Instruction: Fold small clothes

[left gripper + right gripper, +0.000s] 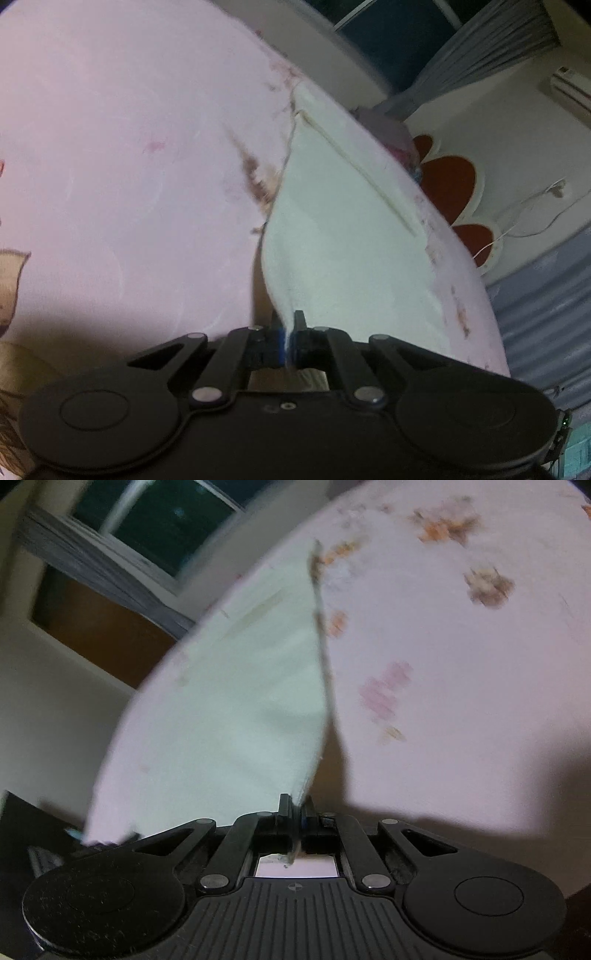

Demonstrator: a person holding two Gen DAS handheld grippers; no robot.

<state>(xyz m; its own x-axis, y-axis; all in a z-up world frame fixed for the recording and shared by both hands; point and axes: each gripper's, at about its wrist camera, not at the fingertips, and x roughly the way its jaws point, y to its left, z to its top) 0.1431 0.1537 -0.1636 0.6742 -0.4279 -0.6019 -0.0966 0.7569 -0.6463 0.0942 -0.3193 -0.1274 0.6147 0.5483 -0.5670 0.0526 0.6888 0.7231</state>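
The small white cloth garment (pixel 332 236) lies spread on a pale pink sheet (pixel 122 122) printed with faint reddish and brown flower marks, close to the sheet's far edge. A raised seam runs across the garment in the left wrist view. One near corner of it is lifted off the sheet and pinched in the left hand-held gripper (pixel 289 339), whose black jaws are pressed together on the fabric, a strip of blue padding showing at the fold. In the right wrist view the same white garment (pixel 236 709) rises to a second corner, and the right hand-held gripper (pixel 295 812) is likewise clamped on it, a bit of cloth poking through behind the jaws. Both pictures are blurred, so finer detail of the garment cannot be told.

Beyond the pink sheet (pixel 461 686), the left view shows a cream wall with a red petal-shaped decoration (pixel 448 181), a thin white cable, grey curtains (pixel 480 48) and a wall air-conditioner (pixel 570 86). The right view shows a dark window (pixel 173 520) with a grey curtain beside it.
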